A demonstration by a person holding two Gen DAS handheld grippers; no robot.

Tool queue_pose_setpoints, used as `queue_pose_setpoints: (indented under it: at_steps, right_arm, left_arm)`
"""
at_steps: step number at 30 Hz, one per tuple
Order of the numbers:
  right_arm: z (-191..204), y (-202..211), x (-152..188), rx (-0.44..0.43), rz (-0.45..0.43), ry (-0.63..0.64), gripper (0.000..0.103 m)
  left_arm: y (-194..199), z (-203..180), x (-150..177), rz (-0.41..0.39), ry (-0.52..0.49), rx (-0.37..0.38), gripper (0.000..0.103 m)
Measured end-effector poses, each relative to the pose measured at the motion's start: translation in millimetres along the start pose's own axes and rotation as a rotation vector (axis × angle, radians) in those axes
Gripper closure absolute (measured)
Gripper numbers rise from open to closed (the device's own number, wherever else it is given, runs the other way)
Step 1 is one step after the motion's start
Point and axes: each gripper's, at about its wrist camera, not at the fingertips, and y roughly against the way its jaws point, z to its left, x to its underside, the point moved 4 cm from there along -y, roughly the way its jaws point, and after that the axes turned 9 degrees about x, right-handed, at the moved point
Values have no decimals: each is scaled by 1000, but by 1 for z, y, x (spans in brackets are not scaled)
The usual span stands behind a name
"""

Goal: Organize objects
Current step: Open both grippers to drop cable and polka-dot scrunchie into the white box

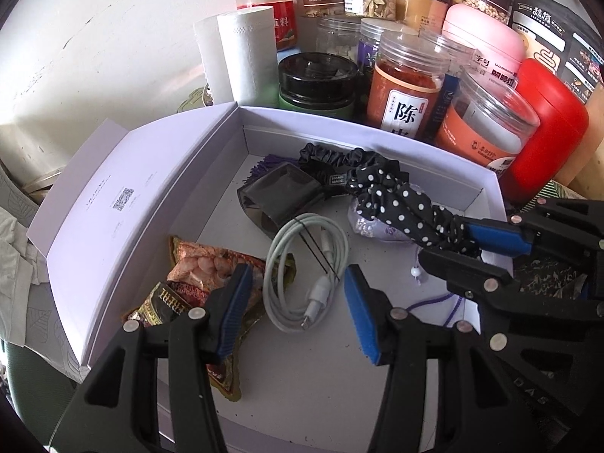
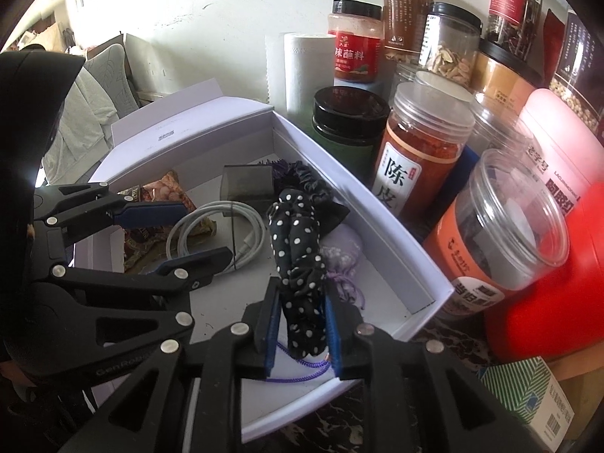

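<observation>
An open white box [image 1: 377, 130] [image 2: 381, 226] holds a coiled white cable [image 1: 305, 264] [image 2: 211, 230], a dark translucent case [image 1: 279, 196] [image 2: 247, 183], a black scrunchie [image 1: 332, 156], a snack packet [image 1: 196, 268] [image 2: 166, 188] and a lilac sachet [image 1: 368, 224] [image 2: 341, 256]. My right gripper [image 2: 302, 324] [image 1: 458, 239] is shut on a black polka-dot scrunchie [image 1: 392, 196] [image 2: 298, 241] over the box's right side. My left gripper [image 1: 298, 305] [image 2: 181, 230] is open and empty, hovering over the cable and snack packet.
Behind and right of the box stand several jars [image 1: 407, 87] [image 2: 422, 158], a paper roll [image 1: 249, 53], a red container [image 1: 547, 128] [image 2: 551, 283] and a pink pouch [image 1: 483, 37]. The box lid [image 1: 113, 207] leans open at left. A green-striped carton [image 2: 528, 392] lies front right.
</observation>
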Motion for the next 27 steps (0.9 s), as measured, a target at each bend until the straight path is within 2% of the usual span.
queue_pose_setpoints:
  at_steps: [5,13,27]
  right_arm:
    - [0,-1,0,15,18,1,76]
    - [-2,14,-1,47,2,14,74]
    - [-1,64,-9,79,-74,30,74]
  left_arm:
    - [1,0,0,9,13,3,52]
    - [18,-3,-3,-12,10,-23,42]
    - [76,-8,-10,-73,10,-61,41]
